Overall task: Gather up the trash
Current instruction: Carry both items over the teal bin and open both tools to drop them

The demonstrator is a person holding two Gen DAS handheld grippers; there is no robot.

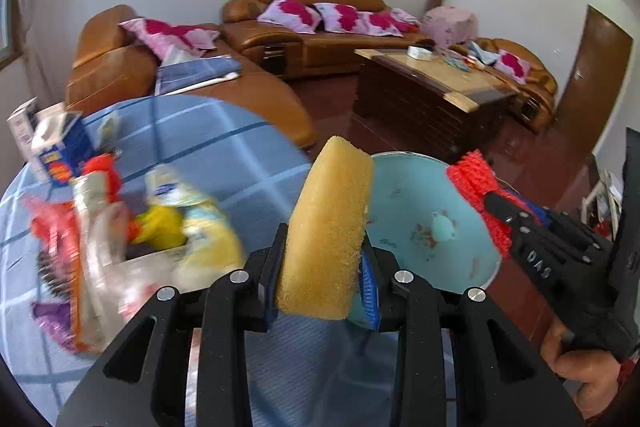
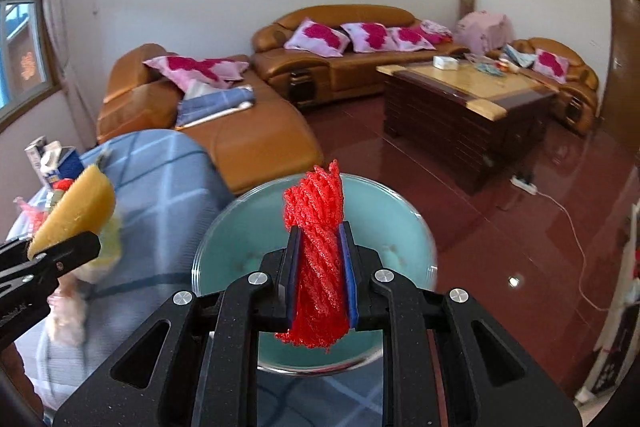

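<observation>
Sponge (image 1: 326, 227) first: yellow, porous, clamped upright between the jaws of the left gripper (image 1: 324, 283), held over the table's checked blue cloth (image 1: 224, 147) just beside the turquoise basin (image 1: 424, 227). It looks light and squashy, so a mid-body pinch like this one should hold without slipping. The right gripper (image 2: 318, 279) has its jaws closed on a bundle of red mesh netting (image 2: 316, 247), hanging above that basin (image 2: 240, 227). I'd judge the netting limp and featherweight, best gripped around its bunched middle. More wrappers and cartons (image 1: 60, 155) lie blurred on the cloth to the left.
</observation>
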